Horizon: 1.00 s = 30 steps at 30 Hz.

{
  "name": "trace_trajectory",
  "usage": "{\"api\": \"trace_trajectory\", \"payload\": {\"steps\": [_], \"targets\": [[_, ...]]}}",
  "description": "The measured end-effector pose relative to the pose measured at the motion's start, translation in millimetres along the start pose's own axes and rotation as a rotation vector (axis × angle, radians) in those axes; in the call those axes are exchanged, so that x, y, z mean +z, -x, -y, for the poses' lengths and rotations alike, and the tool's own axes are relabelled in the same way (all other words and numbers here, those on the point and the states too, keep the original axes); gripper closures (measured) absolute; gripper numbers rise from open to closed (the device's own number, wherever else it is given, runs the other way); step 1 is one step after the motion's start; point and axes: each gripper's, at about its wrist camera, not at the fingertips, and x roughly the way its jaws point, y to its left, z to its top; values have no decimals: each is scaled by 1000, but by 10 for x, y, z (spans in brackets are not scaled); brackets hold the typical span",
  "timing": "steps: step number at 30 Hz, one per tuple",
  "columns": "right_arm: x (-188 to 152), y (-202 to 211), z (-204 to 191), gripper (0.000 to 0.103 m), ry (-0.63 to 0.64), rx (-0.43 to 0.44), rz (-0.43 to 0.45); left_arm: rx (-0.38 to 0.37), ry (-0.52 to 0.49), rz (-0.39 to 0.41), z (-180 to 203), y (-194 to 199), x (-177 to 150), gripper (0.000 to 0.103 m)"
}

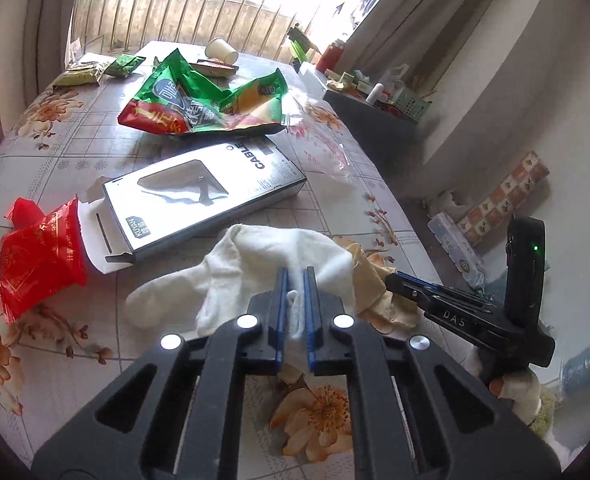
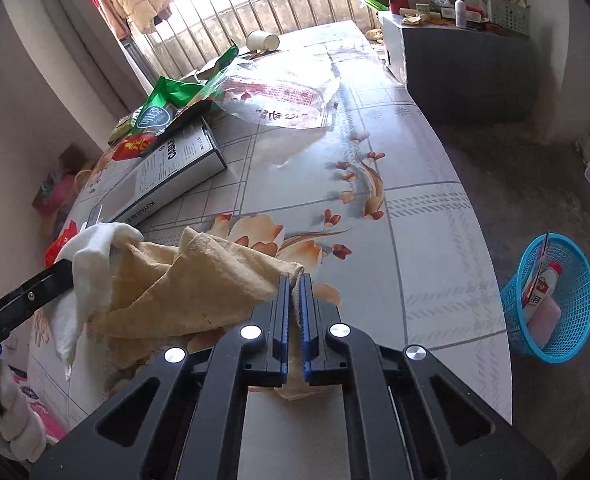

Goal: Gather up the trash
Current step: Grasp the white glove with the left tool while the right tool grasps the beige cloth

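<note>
My left gripper [image 1: 295, 274] is shut on a white crumpled tissue [image 1: 255, 264] on the flowered table [image 1: 75, 152]. My right gripper [image 2: 293, 280] is shut on a tan crumpled paper towel [image 2: 199, 280], which lies beside the white tissue [image 2: 91, 248]. In the left wrist view the right gripper's body [image 1: 447, 312] reaches in from the right onto the tan paper [image 1: 379, 296]. A blue trash basket [image 2: 555, 300] with some trash in it stands on the floor to the right of the table.
On the table lie a red wrapper [image 1: 39, 260], a white cable box [image 1: 203, 196], green snack bags [image 1: 199, 100], a clear plastic bag [image 2: 287, 92] and a tipped paper cup [image 1: 221, 50]. A dark cabinet [image 2: 467, 64] with clutter stands at the far right.
</note>
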Motion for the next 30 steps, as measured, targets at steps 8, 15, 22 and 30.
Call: {"api": "trace_trajectory", "payload": {"steps": [8, 15, 22, 30], "targets": [[-183, 640, 167, 98, -42, 48, 102, -22, 77, 59, -221, 479, -130, 97], [3, 844, -294, 98, 70, 135, 159, -20, 105, 3, -317, 335, -301, 97], [58, 407, -736, 98, 134, 209, 67, -37, 78, -73, -212, -26, -463, 97], [45, -221, -949, 97, 194, 201, -64, -57, 120, -120, -327, -169, -539, 97]]}}
